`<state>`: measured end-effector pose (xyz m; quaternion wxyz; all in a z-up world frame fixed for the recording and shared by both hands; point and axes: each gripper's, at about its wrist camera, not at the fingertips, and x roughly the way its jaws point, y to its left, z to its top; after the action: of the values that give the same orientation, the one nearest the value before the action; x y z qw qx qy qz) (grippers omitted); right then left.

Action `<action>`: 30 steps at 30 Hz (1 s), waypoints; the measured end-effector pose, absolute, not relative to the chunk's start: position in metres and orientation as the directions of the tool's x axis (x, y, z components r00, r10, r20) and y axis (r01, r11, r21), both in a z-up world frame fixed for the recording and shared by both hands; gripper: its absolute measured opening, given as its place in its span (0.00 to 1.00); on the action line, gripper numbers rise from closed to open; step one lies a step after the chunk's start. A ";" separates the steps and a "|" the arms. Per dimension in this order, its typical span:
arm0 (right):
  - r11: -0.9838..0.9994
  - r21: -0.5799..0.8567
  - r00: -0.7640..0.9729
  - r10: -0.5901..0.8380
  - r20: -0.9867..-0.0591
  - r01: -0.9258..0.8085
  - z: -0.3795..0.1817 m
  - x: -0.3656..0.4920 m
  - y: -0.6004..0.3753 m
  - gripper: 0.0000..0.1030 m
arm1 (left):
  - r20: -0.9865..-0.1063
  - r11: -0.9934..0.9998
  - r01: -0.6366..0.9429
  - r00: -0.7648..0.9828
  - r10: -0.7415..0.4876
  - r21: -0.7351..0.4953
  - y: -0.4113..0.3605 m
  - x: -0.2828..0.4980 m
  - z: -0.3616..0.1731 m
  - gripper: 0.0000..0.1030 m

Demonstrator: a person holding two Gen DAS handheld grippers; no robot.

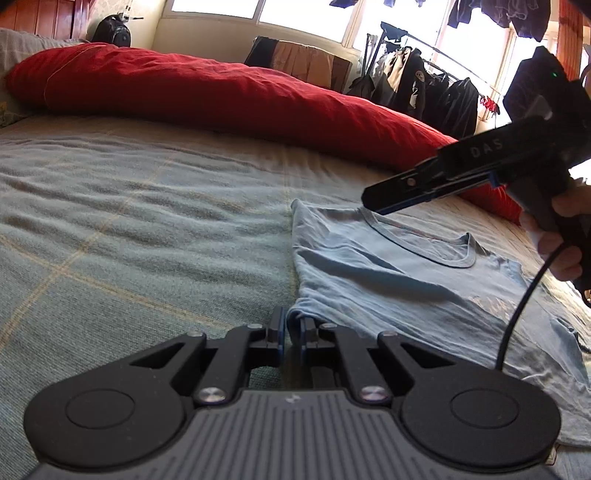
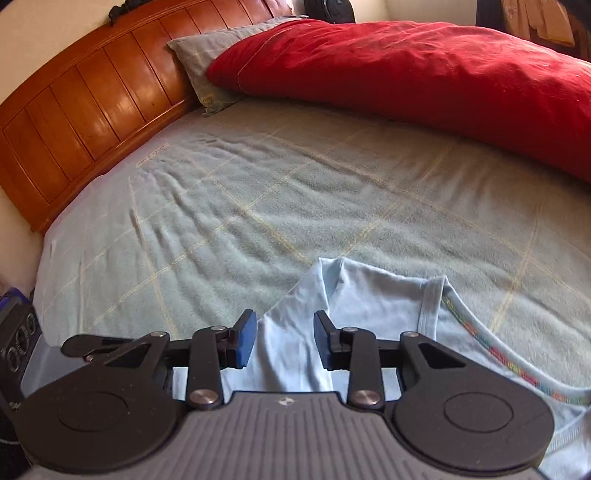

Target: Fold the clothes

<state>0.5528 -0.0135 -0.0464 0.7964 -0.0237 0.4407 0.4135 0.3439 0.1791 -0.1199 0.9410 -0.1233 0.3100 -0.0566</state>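
Two grippers work one light-blue T-shirt (image 1: 406, 273): left gripper (image 1: 291, 328) pinches its folded edge, probably anchoring; right gripper (image 2: 284, 339) hovers wide over its shoulder.

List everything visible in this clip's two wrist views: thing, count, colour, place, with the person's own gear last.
Light blue cotton T-shirt: one, on the bed's near right, side folded in.
Grey-green checked blanket: one, covering the bed.
Red duvet: one, bunched along the far side.
Grey pillow: one, against the headboard, partly under the duvet.
Orange-brown wooden headboard: one, left end of the bed.
Dark hanging clothes: several, on a rack by the windows.
Black backpack: one, far corner.
Left gripper: black, blue-padded fingers shut on the T-shirt's fold.
Right gripper: open over the T-shirt.
Hand: one, holding the right gripper.
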 end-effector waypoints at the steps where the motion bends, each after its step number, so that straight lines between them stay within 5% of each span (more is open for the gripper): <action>1: 0.651 0.329 0.261 0.640 -0.723 -0.684 -0.050 0.559 -0.007 0.37 | -0.569 0.961 0.031 0.800 -0.189 -0.276 0.181 0.344 -0.121 0.06; 9: 0.662 0.289 0.245 0.591 -0.768 -0.691 -0.086 0.590 0.041 0.35 | -0.556 0.938 0.037 0.797 -0.235 -0.345 0.192 0.342 -0.123 0.06; 11: 0.671 0.281 0.245 0.577 -0.779 -0.686 -0.095 0.594 0.050 0.19 | -0.554 0.936 0.036 0.798 -0.238 -0.351 0.193 0.341 -0.123 0.06; 12: 0.675 0.276 0.245 0.570 -0.784 -0.684 -0.100 0.596 0.055 0.03 | -0.553 0.935 0.034 0.799 -0.238 -0.354 0.194 0.341 -0.123 0.06; 17: 0.698 0.275 0.303 0.584 -0.753 -0.662 -0.095 0.601 0.049 0.04 | -0.551 0.929 0.028 0.798 -0.243 -0.369 0.200 0.340 -0.122 0.07; 20: 0.713 0.311 0.327 0.605 -0.726 -0.629 -0.081 0.601 0.033 0.18 | -0.566 0.944 0.017 0.796 -0.212 -0.328 0.201 0.334 -0.113 0.13; 25: 0.654 0.254 0.292 0.605 -0.740 -0.713 -0.055 0.574 0.022 0.18 | -0.545 0.969 -0.064 0.835 -0.078 -0.237 0.214 0.320 -0.091 0.18; 30: 0.679 0.170 0.302 0.518 -0.800 -0.714 -0.080 0.568 0.041 0.18 | -0.556 0.949 -0.089 0.826 -0.099 -0.301 0.227 0.324 -0.098 0.23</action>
<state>0.5678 0.0407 -0.0796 0.7994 -0.1095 0.4476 0.3856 0.3237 0.2270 -0.0984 0.9420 -0.1591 0.2953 -0.0028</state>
